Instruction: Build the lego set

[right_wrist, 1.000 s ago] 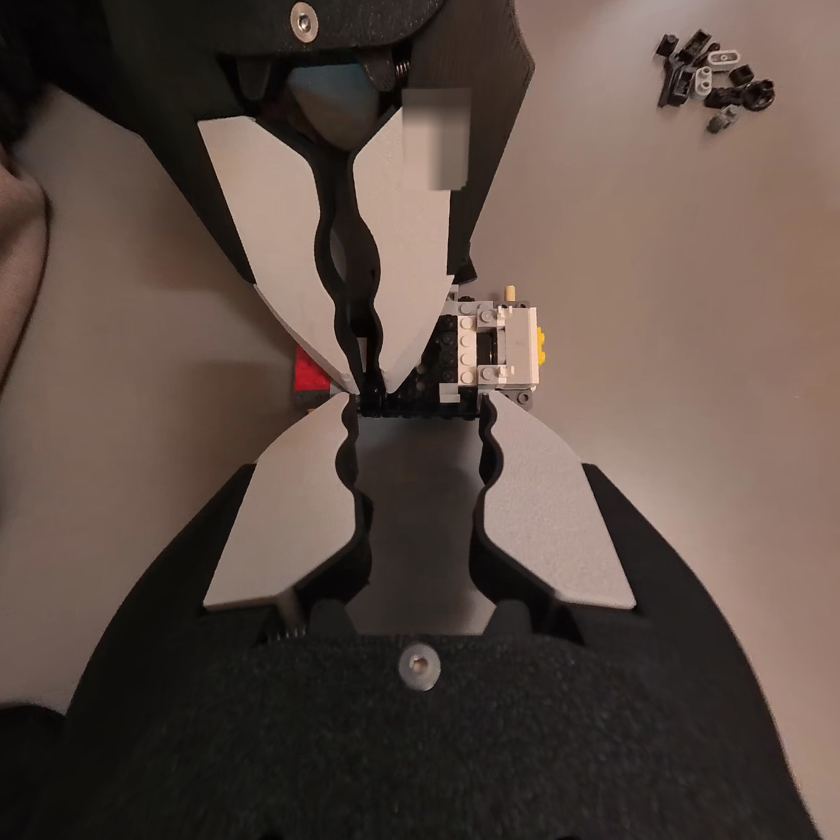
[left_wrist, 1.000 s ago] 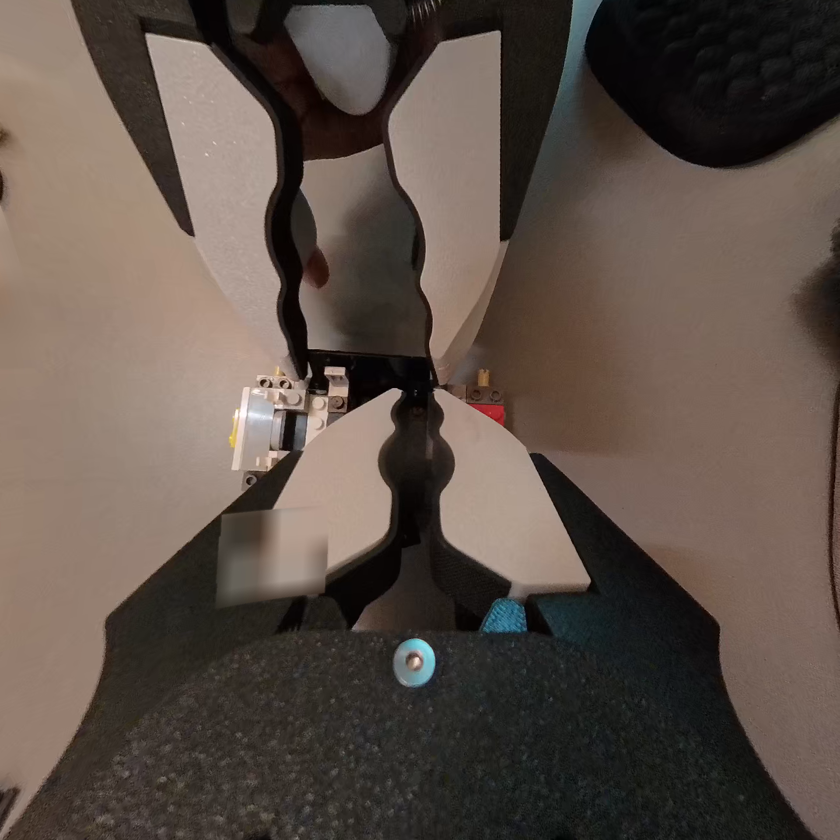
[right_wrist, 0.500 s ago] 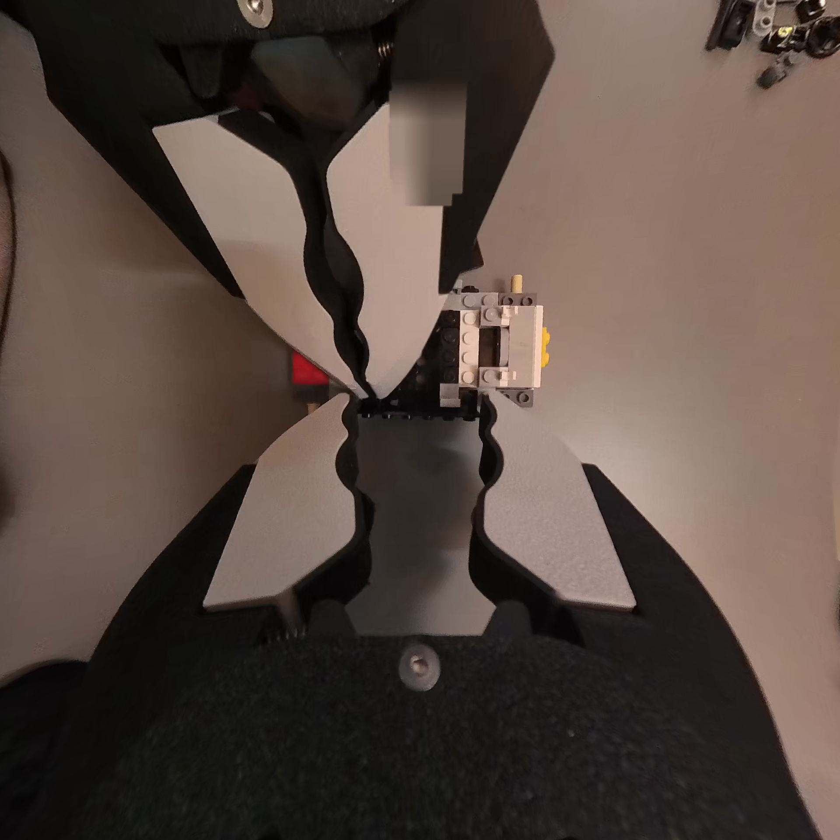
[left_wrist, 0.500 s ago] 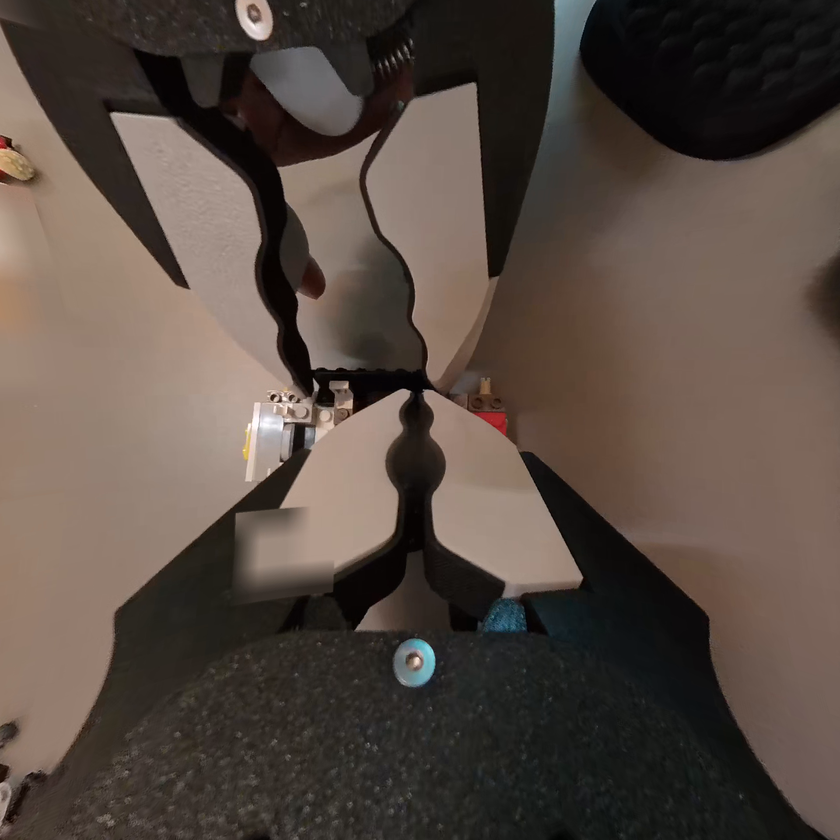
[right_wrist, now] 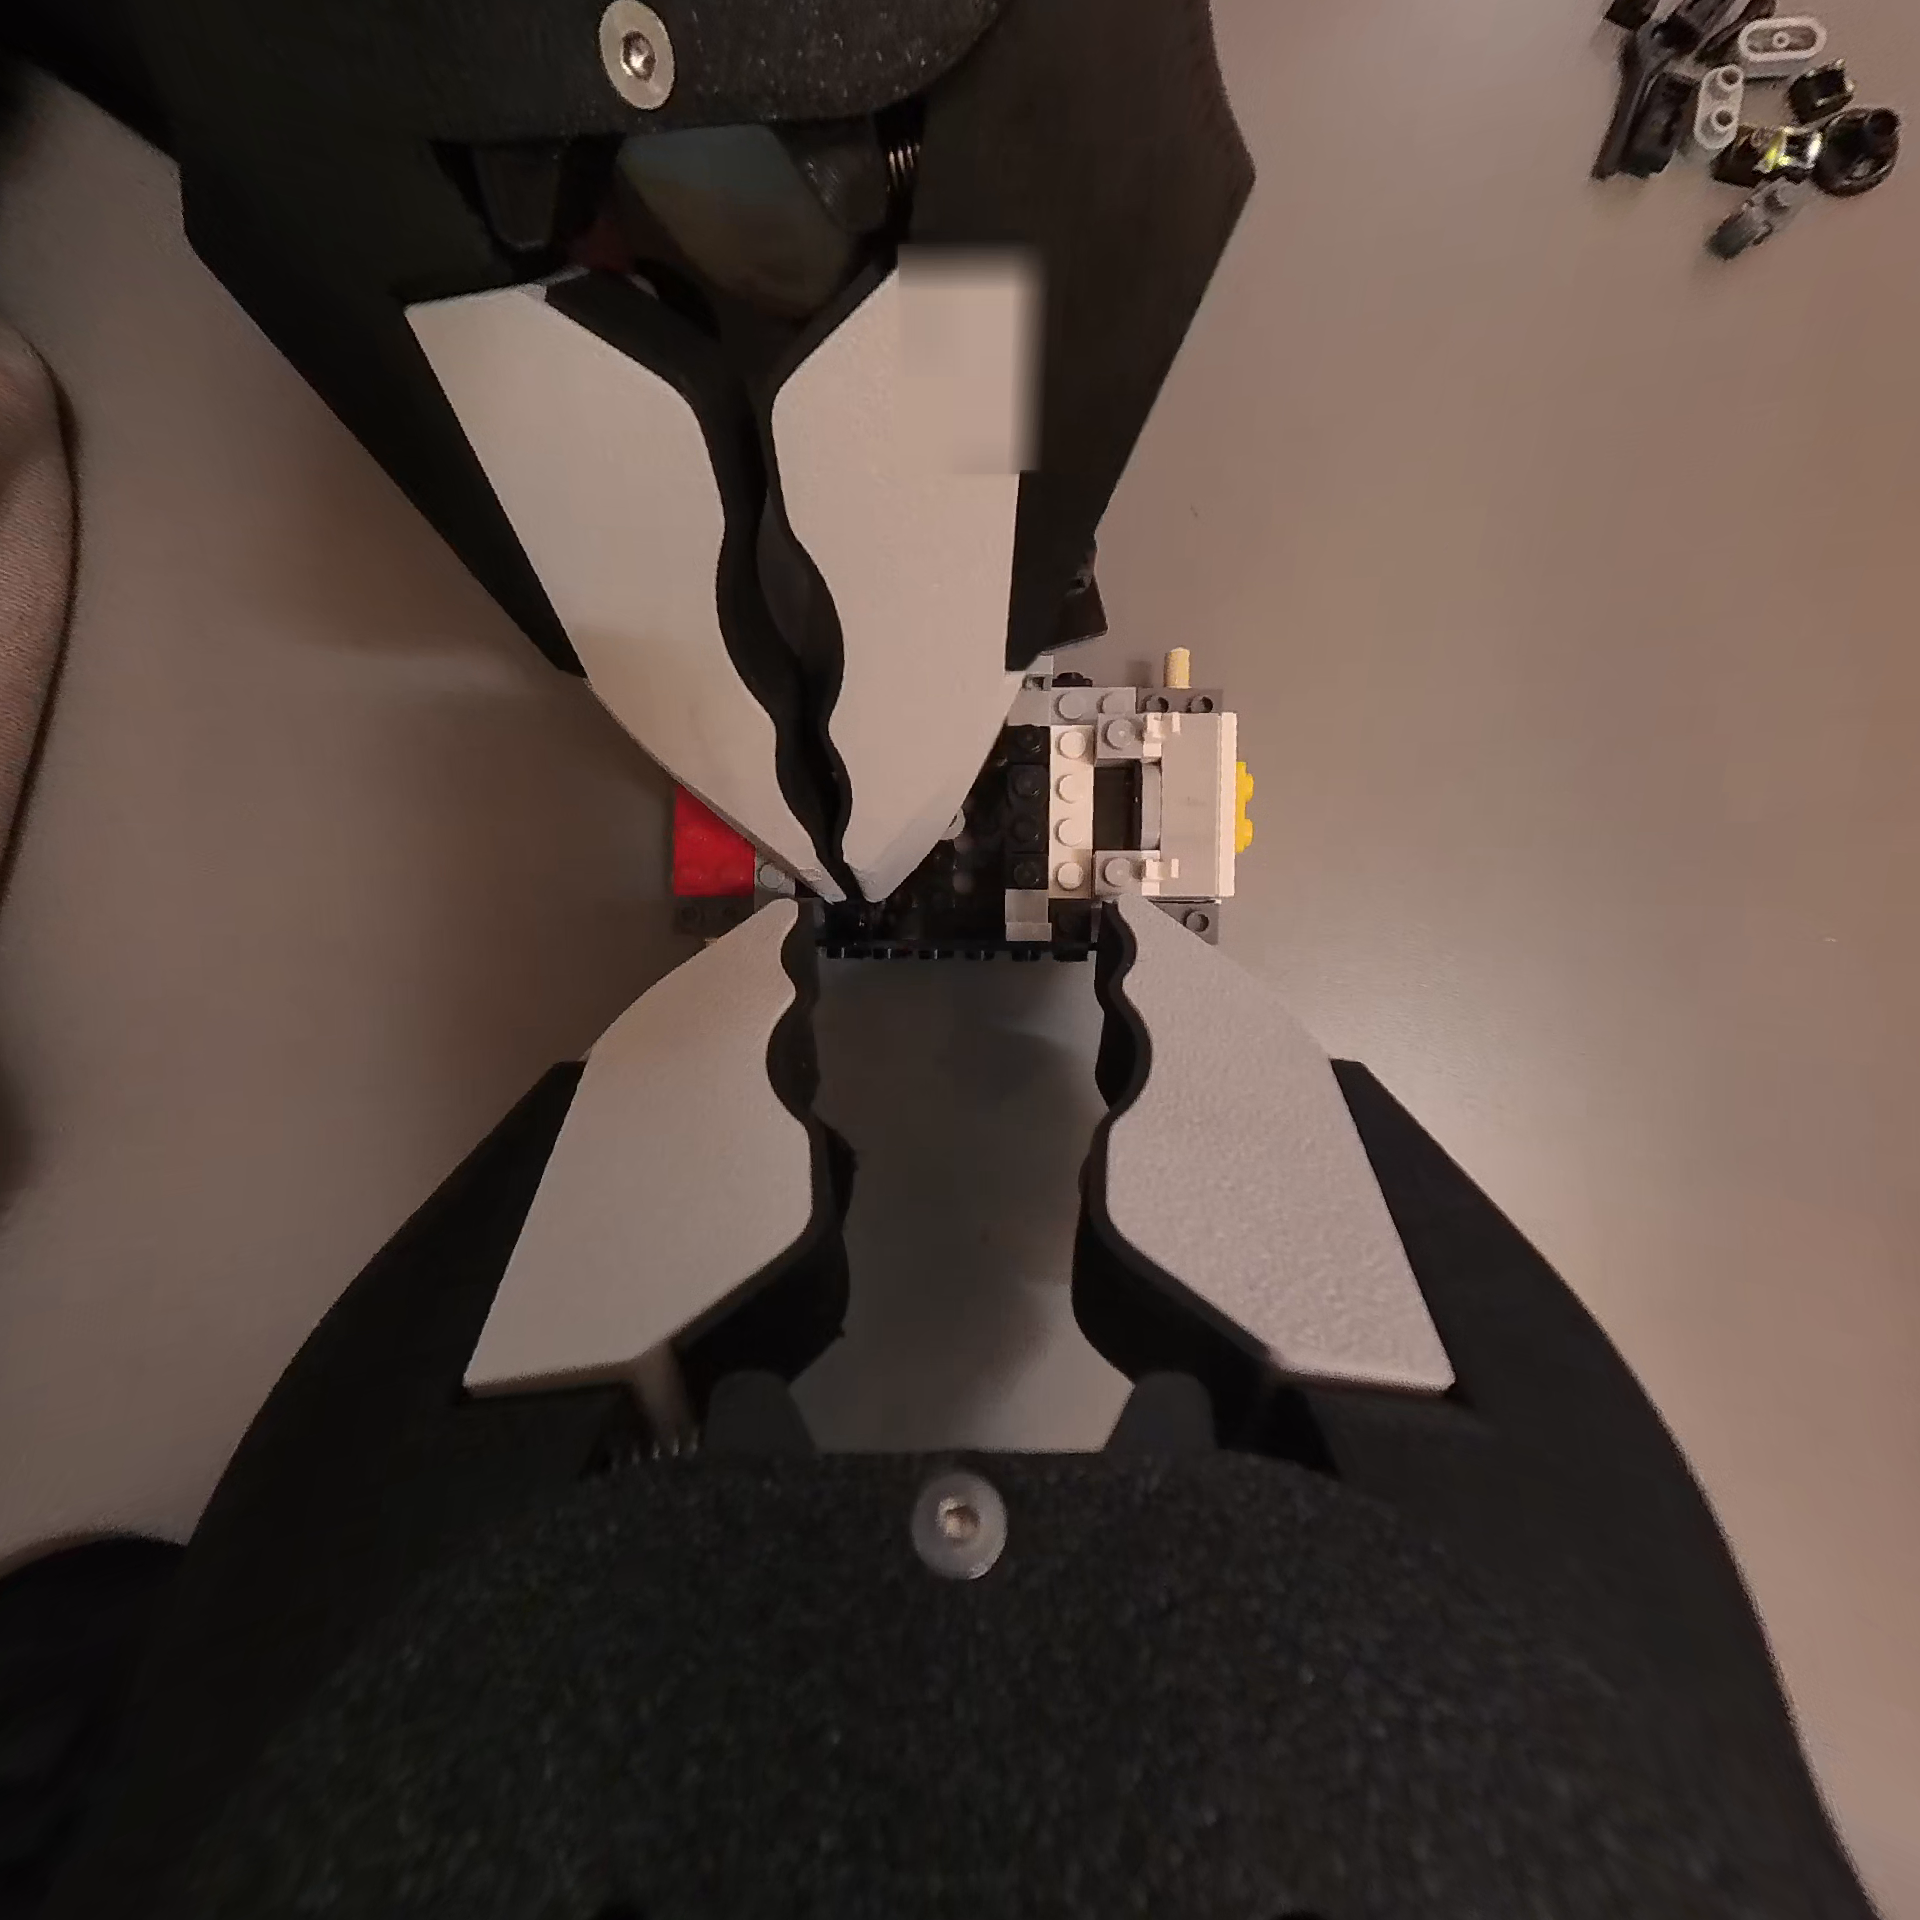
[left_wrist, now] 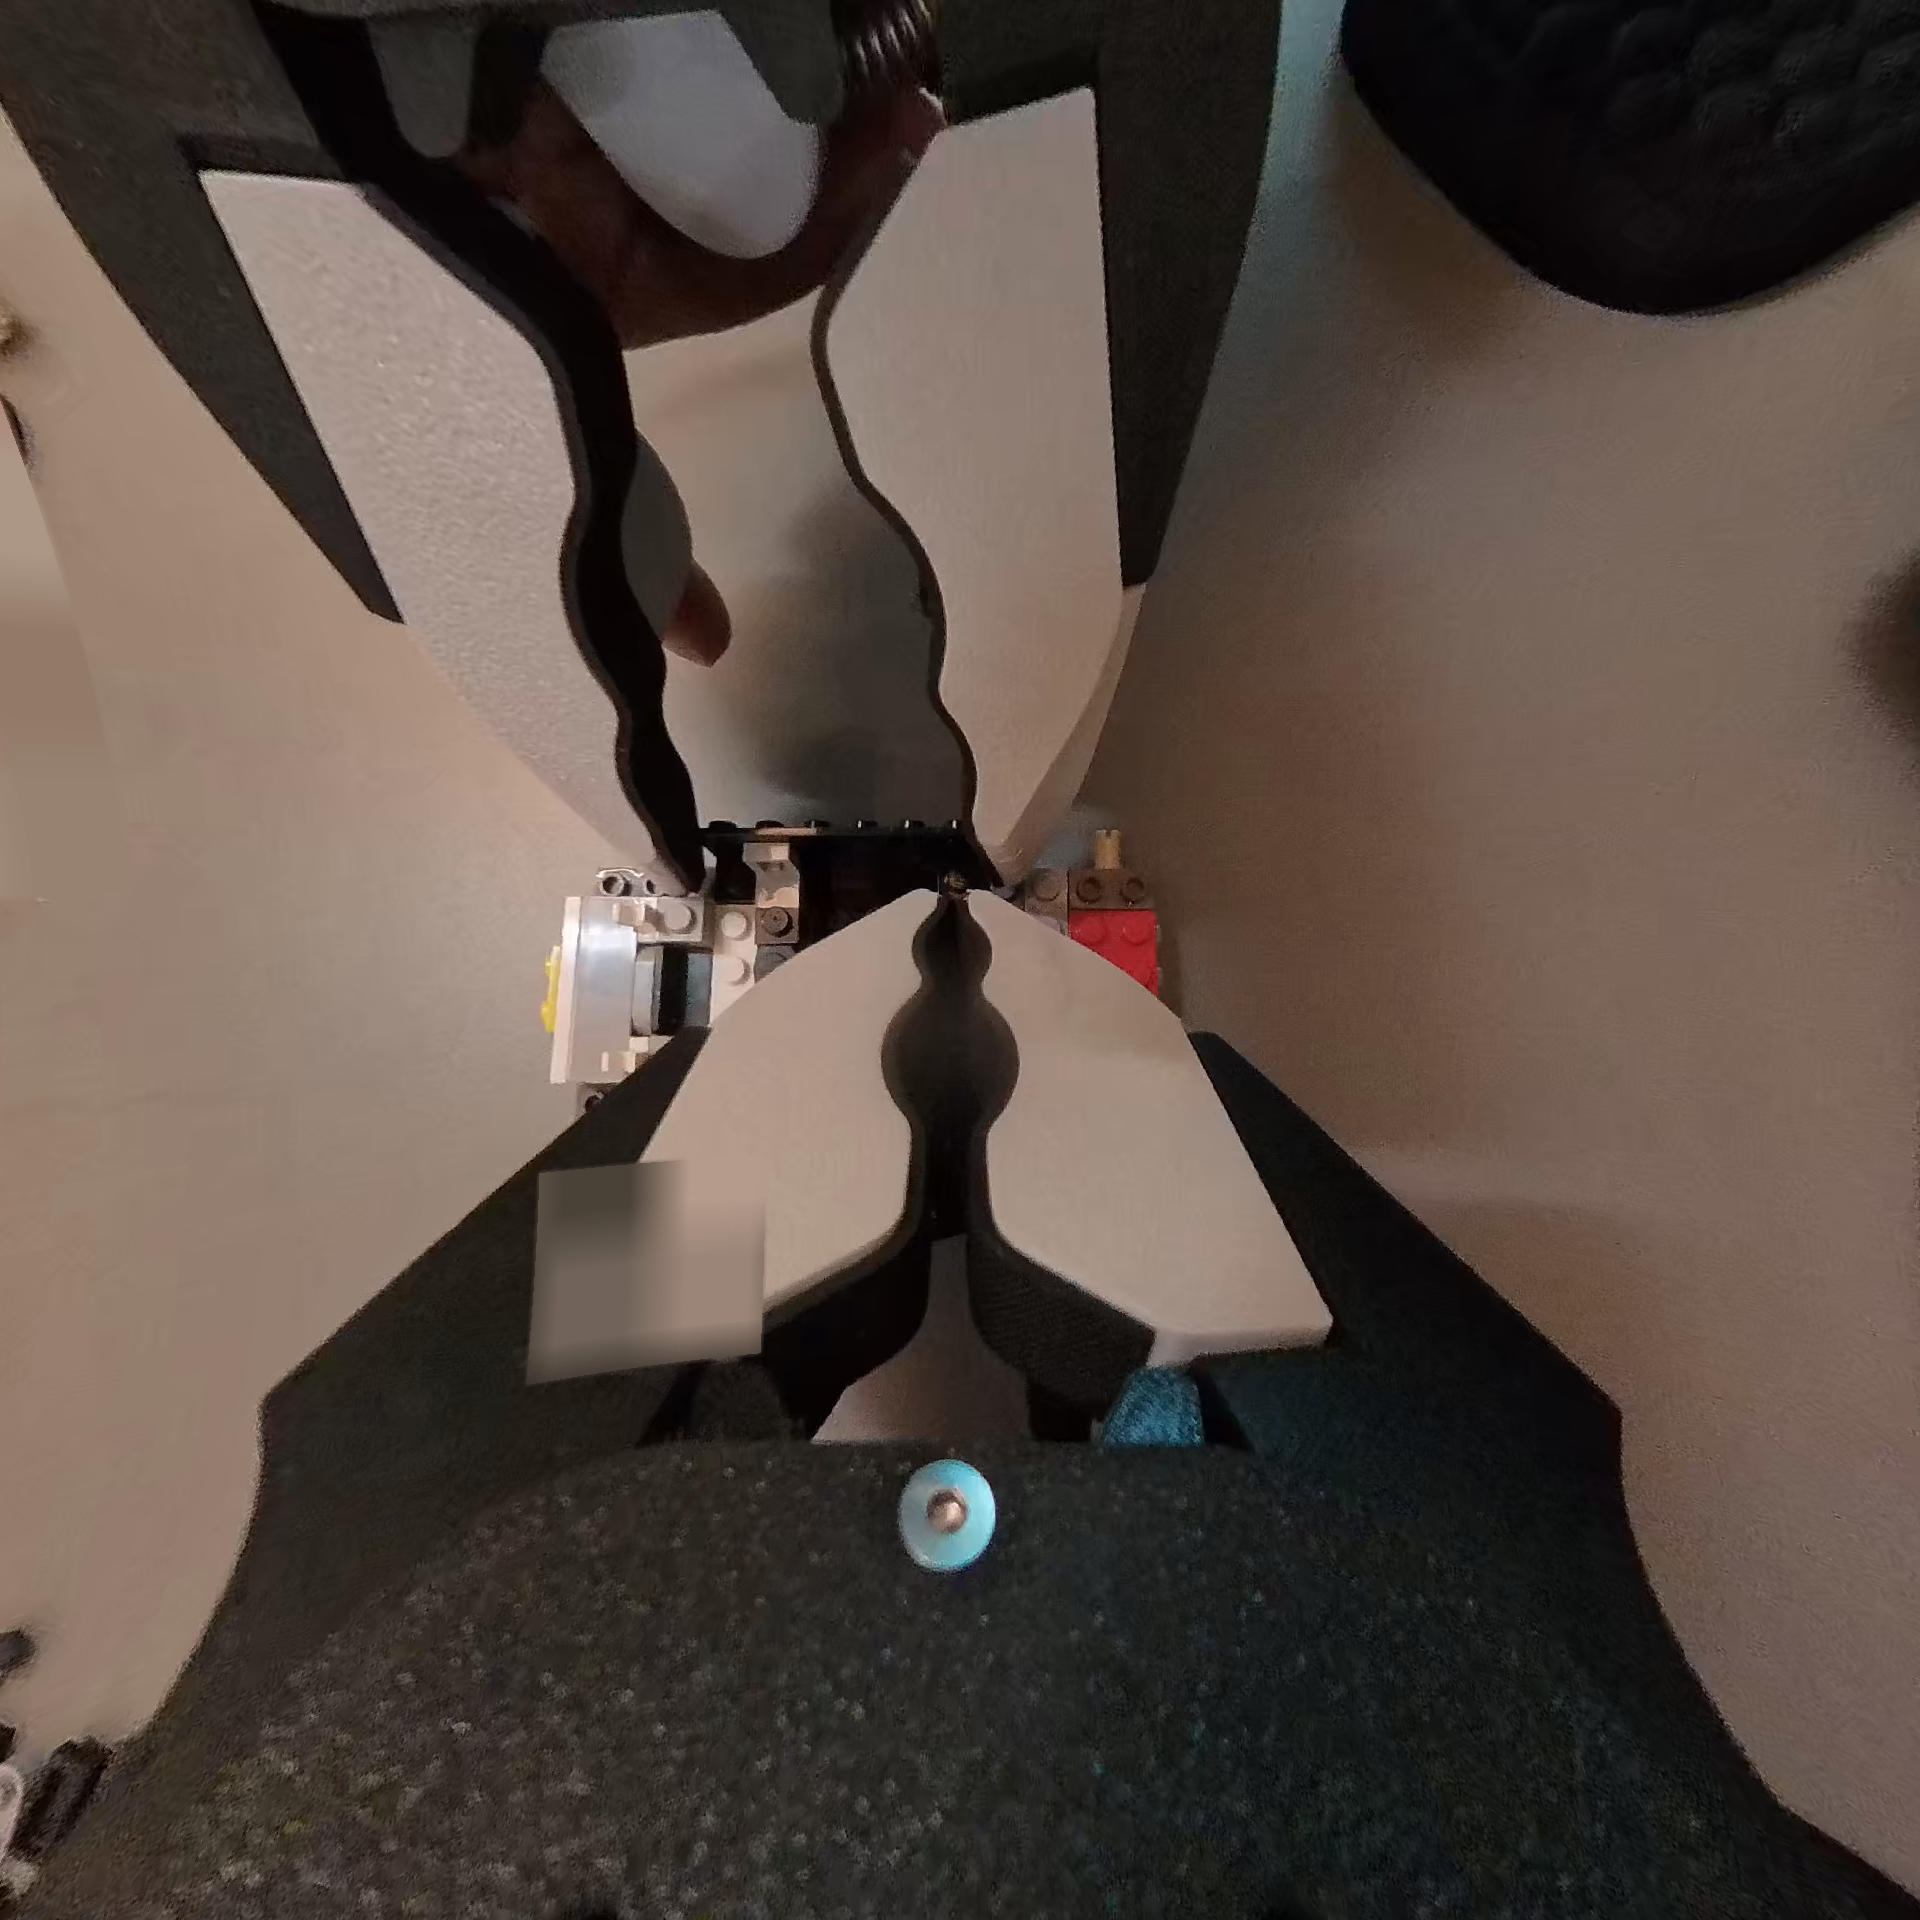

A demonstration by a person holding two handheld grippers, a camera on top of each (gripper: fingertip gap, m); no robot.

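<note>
- The lego build [right_wrist: 1081, 821] sits on the bench [right_wrist: 1558, 935], squeezed between both tools, long axis running left-right.
- Right hand-held gripper [right_wrist: 951, 930] straddles its near black edge, fingers apart and touching each end.
- Left hand-held gripper [left_wrist: 954, 896] comes from the far side, tips pinched together on a tiny dark piece at the black plate's edge.
- Build looks black in the middle, white-grey-yellow one end, red the other.
- Loose parts [right_wrist: 1756, 114] lie far right.

Count so far: one lego build [right_wrist: 1049, 821] mid-surface, two tools [left_wrist: 951, 888] [right_wrist: 951, 925] on it, and one little pile of loose pieces [right_wrist: 1756, 114] up by the surface's far right corner.
</note>
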